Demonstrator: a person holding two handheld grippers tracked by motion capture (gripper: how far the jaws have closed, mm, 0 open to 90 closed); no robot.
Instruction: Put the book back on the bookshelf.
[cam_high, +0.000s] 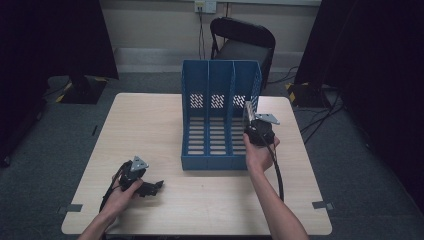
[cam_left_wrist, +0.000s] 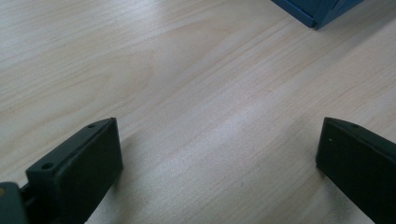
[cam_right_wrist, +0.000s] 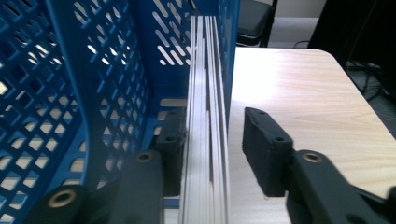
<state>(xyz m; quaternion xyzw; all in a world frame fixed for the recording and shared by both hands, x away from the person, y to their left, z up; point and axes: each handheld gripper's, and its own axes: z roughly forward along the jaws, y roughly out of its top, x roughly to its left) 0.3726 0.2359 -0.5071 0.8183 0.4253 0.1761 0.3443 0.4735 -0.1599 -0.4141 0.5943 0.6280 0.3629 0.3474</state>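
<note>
A blue three-compartment file rack (cam_high: 220, 117) is seen standing on a light wooden table (cam_high: 150, 130), its open front facing the person's side. A thin stack of pale, book-like items (cam_right_wrist: 208, 140) is stood upright on edge in the rack's right-hand compartment, close against the perforated right wall (cam_right_wrist: 229, 56). In the high view, only the stack's upper edge (cam_high: 247, 114) is seen at that wall.

The right gripper (cam_right_wrist: 215, 140) is held at the front right of the rack, pointing into that compartment. Its jaws are set astride the stack at a moderate width. In the right gripper view, one pad (cam_right_wrist: 173, 140) lies against or just beside the stack's side, while the other pad (cam_right_wrist: 264, 149) stands clear of it with a visible gap. The stack is therefore between the jaws but not clamped. The right hand (cam_high: 260, 152) is seen wrapped around the gripper body, with the cable trailing back along the forearm.

The left gripper (cam_high: 150, 187) is rested low at the near left part of the table, well apart from the rack. Its jaws are spread wide, with bare tabletop between them. A corner of the rack (cam_left_wrist: 322, 11) is noted at the top of the left gripper view.

A black chair (cam_high: 242, 42) is observed beyond the table.
</note>
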